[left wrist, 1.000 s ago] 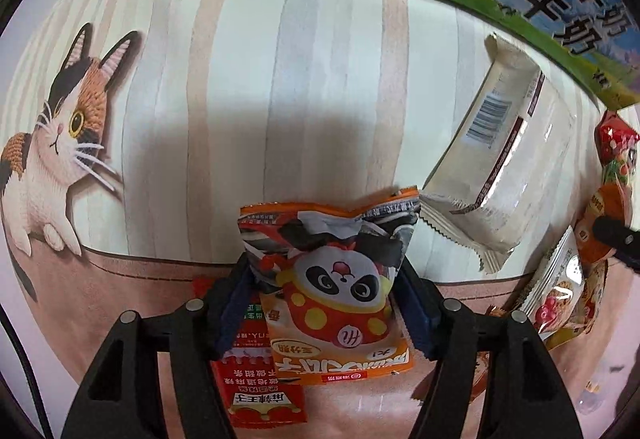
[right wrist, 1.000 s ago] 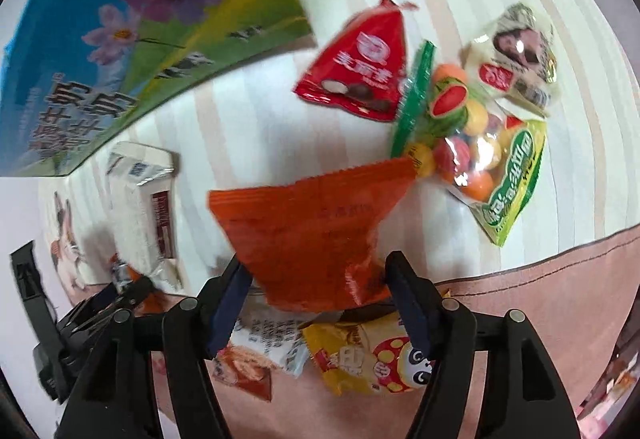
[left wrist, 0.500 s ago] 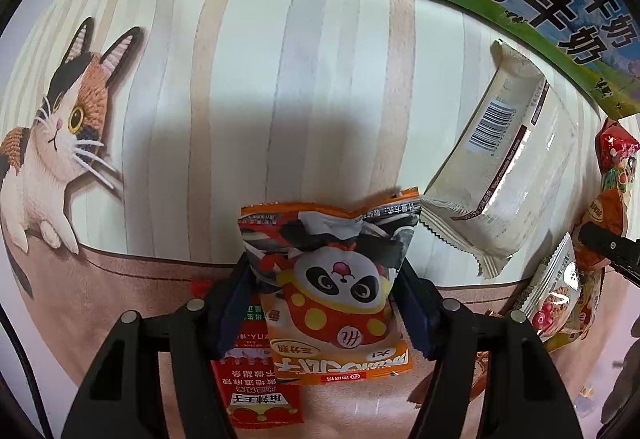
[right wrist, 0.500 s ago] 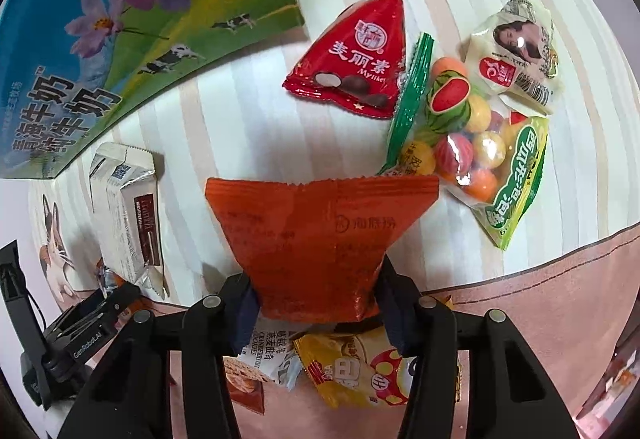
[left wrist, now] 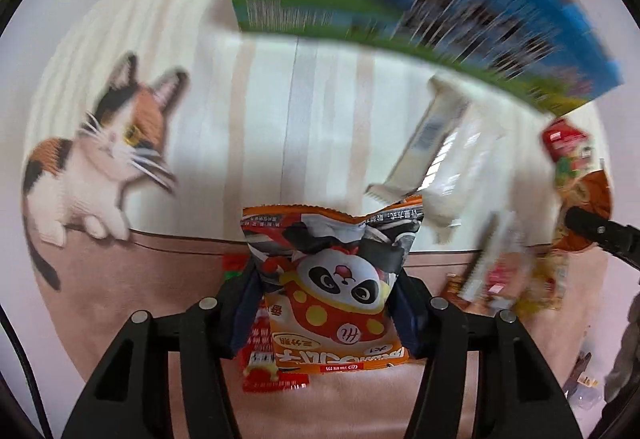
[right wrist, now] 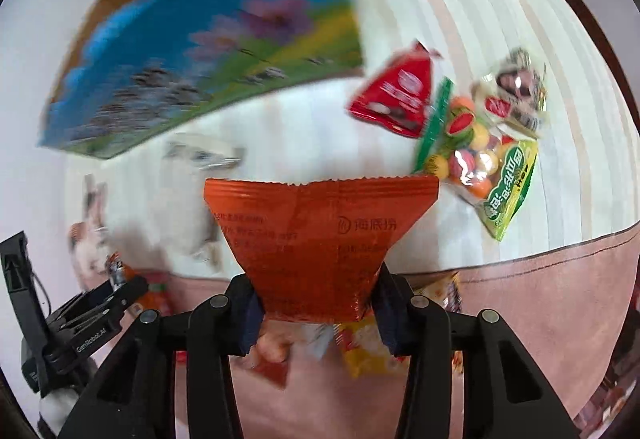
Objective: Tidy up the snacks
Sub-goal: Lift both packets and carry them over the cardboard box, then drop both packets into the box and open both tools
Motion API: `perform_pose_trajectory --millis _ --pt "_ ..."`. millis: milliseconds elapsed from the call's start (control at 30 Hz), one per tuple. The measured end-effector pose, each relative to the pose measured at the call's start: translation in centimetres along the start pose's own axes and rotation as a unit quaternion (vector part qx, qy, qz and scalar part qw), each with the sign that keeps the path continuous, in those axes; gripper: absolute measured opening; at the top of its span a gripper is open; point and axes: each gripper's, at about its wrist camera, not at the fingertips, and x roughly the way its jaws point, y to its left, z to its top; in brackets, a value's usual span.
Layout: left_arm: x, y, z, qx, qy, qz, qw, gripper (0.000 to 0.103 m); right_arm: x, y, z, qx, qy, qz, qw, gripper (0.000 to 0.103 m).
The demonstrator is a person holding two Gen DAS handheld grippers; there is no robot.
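Two packets are gripped at once. The panda packet [left wrist: 340,279] is pinched at its middle between the fingers of the left gripper [left wrist: 326,309], whose jaws have just been closing onto it; it hangs above the pink border of the cloth-covered table [left wrist: 192,379], over a red packet [left wrist: 264,359] lying below. The orange packet [right wrist: 320,239] sits narrow end down in the right gripper [right wrist: 318,313], whose jaws have likewise just closed on it, its crimped top edge flaring wide above the fingers.

Both views are smeared, so this looks like the carry step, presumably toward the blue and green milk carton [right wrist: 200,51] at the back. To do it well, hold the squeeze steady: foil pouches crush and slip, and the orange one is caught only by its lower end, so it could swing.

Beneath the right gripper more packets lie close together, too blurred to name. Further out sit a red triangular pouch [right wrist: 396,95] and a bag of coloured sweets [right wrist: 476,159], and a white wrapped bar [left wrist: 432,143] lies just before the carton. The striped cloth between the printed cat [left wrist: 100,163] and the bar is bare, giving the left side open room.
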Motion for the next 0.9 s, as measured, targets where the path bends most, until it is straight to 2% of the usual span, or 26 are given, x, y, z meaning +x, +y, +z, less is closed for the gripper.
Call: perform_pose_trajectory --millis 167,300,333,433,567,600,700,900 --pt "-8.4 -1.0 2.2 0.011 -0.06 -0.054 0.9967 0.055 -5.8 3.0 0.4 -0.036 -0.023 0.055 0.998 0.048" --pt "-13.6 -2.6 6.6 0.038 -0.106 -0.075 0.9908 0.055 -10.4 5.5 3.6 -0.063 -0.05 0.082 0.993 0.048" --pt "-14.6 -3.1 8.3 0.049 -0.121 -0.071 0.9889 0.055 -11.3 6.0 5.0 -0.067 -0.061 0.082 0.993 0.048" --pt "-15.7 -4.2 13.2 0.075 -0.146 -0.034 0.9858 0.055 -12.3 7.0 9.4 -0.081 -0.083 0.047 0.992 0.048" --pt "-14.5 -4.4 19.6 0.082 -0.132 -0.011 0.9878 0.055 -11.0 7.8 16.4 -0.08 -0.074 0.009 0.994 0.048" --pt "-13.6 -4.4 21.6 0.084 -0.123 0.001 0.9888 0.055 -10.6 7.8 17.9 -0.078 -0.072 -0.002 0.994 0.048" --pt "-11.1 -3.9 25.7 0.078 -0.091 0.006 0.9928 0.055 -8.8 8.1 21.9 -0.077 -0.053 -0.031 0.995 0.049" --pt "-6.0 -3.4 30.5 0.075 -0.036 0.031 0.996 0.055 -5.3 8.4 27.4 -0.078 -0.014 -0.092 0.993 0.049"
